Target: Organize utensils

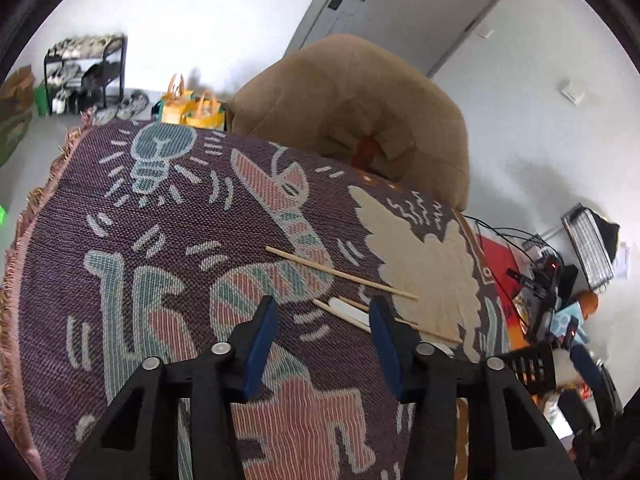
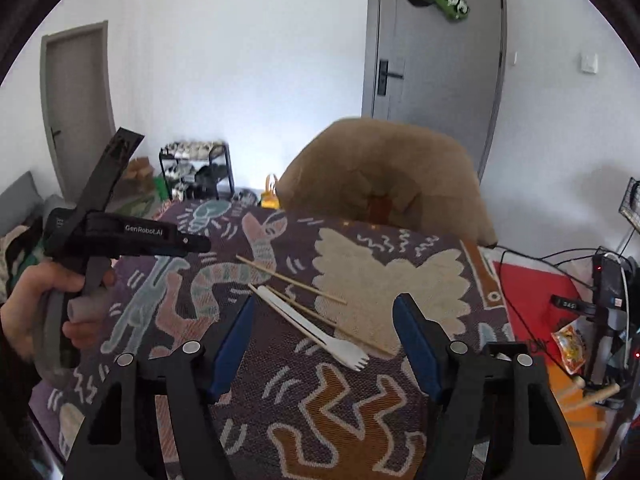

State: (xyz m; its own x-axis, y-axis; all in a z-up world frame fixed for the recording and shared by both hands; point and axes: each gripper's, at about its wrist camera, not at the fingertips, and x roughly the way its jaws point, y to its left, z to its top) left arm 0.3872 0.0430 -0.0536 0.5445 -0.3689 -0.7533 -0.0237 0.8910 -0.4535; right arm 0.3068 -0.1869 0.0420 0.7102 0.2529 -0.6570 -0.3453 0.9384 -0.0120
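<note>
Utensils lie together on a patterned cloth that covers the table: a white fork and several thin wooden sticks. In the right wrist view the fork runs diagonally, its tines toward the camera and its handle pointing away to the left. One stick lies apart from it, farther from the camera, across the striped snake figure and onto the pale cloud shape. Two more sticks lie close along the fork, one touching or crossing its handle; which one lies on top is hard to tell.

The right gripper hovers above the cloth with its jaws spread wide, the fork and sticks showing between its blue pads, and it holds nothing. The left gripper is also spread wide and empty, tilted over the cloth with the fork and sticks just beyond its tips. In the right wrist view a hand grips the left gripper's handle at the left edge.

A brown chair stands behind the table, against a grey door.
</note>
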